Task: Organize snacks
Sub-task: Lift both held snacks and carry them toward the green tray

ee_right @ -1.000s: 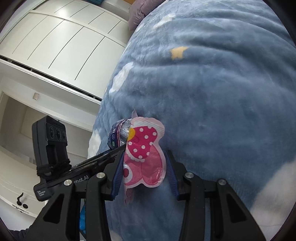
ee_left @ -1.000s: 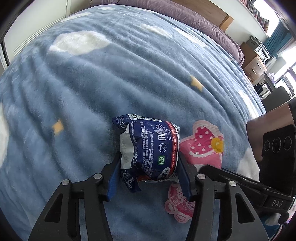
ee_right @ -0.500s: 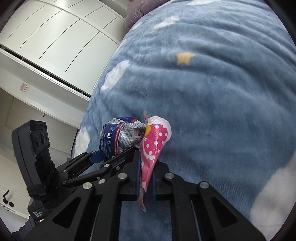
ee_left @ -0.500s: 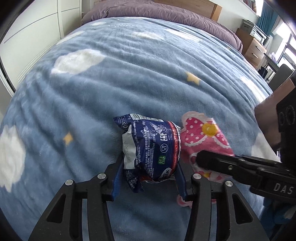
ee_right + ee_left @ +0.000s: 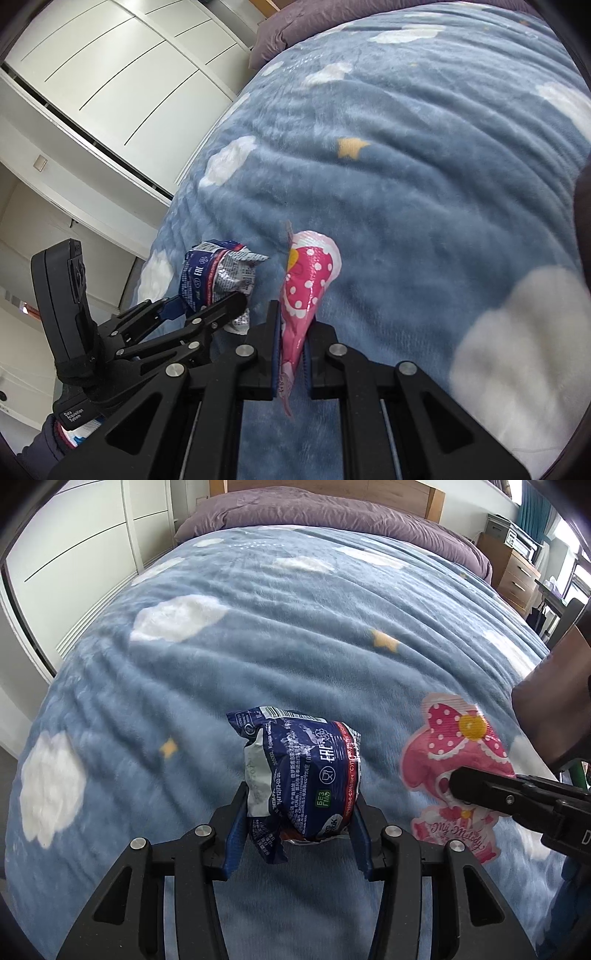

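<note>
A crumpled dark blue snack packet (image 5: 303, 779) with a red band is pinched between the pads of my left gripper (image 5: 299, 812), held off the blue blanket (image 5: 258, 635). The right wrist view shows the same packet (image 5: 218, 277) in the left gripper (image 5: 207, 306) at lower left. My right gripper (image 5: 291, 339) is shut on a flat pink polka-dot pouch (image 5: 306, 280), seen edge-on and standing up between the jaws. From the left wrist view the pouch (image 5: 454, 760) shows its face, a pink cartoon figure with a yellow flower, with the right gripper's finger (image 5: 480, 786) across it.
A blue fleece blanket with white clouds and yellow stars covers the bed. A purple duvet (image 5: 332, 517) lies at the headboard. White wardrobe doors (image 5: 110, 85) stand to the left, a wooden drawer unit (image 5: 517, 576) to the far right. A sleeve (image 5: 554, 709) enters at right.
The right gripper closed on the pink pouch and lifted it off the blanket. The left gripper rose with the blue packet, and the two snacks moved apart.
</note>
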`<action>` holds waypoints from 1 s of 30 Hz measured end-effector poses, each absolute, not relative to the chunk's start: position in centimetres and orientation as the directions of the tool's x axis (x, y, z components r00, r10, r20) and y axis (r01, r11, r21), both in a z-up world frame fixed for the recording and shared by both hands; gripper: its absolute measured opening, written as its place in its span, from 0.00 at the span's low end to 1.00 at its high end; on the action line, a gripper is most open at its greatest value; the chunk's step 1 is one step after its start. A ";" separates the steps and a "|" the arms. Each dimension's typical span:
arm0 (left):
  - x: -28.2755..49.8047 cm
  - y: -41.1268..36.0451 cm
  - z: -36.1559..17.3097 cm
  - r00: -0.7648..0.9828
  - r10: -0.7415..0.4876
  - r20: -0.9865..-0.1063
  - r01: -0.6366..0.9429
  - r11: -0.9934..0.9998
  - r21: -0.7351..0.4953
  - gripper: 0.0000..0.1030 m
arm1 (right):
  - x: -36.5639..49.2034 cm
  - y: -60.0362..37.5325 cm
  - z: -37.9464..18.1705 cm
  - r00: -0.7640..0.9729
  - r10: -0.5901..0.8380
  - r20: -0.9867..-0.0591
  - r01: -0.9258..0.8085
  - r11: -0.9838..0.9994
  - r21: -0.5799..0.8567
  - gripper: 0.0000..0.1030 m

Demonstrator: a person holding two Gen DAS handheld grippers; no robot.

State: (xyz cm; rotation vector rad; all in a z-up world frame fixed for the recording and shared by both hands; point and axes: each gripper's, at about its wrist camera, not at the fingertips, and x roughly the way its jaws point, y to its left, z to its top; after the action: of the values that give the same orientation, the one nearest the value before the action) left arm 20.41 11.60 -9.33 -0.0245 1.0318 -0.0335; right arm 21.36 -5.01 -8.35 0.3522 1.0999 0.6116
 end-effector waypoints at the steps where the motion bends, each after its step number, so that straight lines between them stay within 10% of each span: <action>1: 20.2 11.6 -9.2 0.514 -0.038 -0.857 0.012 0.999 -0.036 0.41 | 21.1 -5.2 -8.1 0.319 0.609 -0.726 -0.282 0.792 0.541 0.00; 30: 10.7 4.7 -6.0 0.518 -0.082 -0.852 0.018 0.996 -0.085 0.41 | 9.8 -13.1 -3.6 0.394 0.415 -0.820 -0.232 0.908 0.348 0.00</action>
State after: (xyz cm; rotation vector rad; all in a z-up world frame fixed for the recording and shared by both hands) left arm 10.66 4.73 -6.01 -0.0682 1.0251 -0.0603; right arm 9.82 -13.08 -3.62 0.1878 1.0924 0.4132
